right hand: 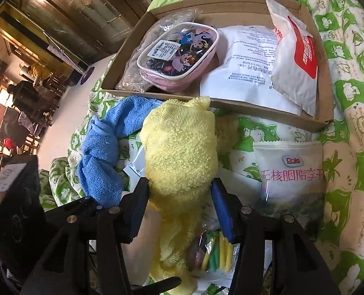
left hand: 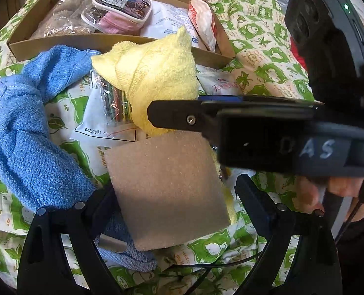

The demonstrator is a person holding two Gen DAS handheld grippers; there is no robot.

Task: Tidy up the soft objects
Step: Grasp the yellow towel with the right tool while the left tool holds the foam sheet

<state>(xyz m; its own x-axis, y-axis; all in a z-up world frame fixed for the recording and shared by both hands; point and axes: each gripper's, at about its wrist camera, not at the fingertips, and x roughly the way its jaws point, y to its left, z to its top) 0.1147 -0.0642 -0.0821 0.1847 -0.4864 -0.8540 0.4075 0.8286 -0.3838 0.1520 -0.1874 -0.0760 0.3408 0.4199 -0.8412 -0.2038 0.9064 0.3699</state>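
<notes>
A tan sponge block (left hand: 167, 189) sits between the fingers of my left gripper (left hand: 174, 191), which is shut on it, wide; a sliver of yellow shows by the right finger. A yellow towel (left hand: 157, 73) (right hand: 182, 152) is bunched upright just beyond the sponge. My right gripper (right hand: 180, 191) is shut on its lower part. In the left wrist view the right gripper (left hand: 167, 115) reaches in from the right, across the sponge's far edge. A blue towel (left hand: 26, 132) (right hand: 100, 162) lies twisted to the left, untouched.
A shallow cardboard box (left hand: 58, 43) (right hand: 231, 103) behind the towels holds a pink pouch (right hand: 179, 54), white packets and a bagged plush. A Dole bag (right hand: 292, 177) lies right. A packet of coloured bands (right hand: 216, 250) lies under the yellow towel. Everything rests on a green patterned quilt (left hand: 260, 39).
</notes>
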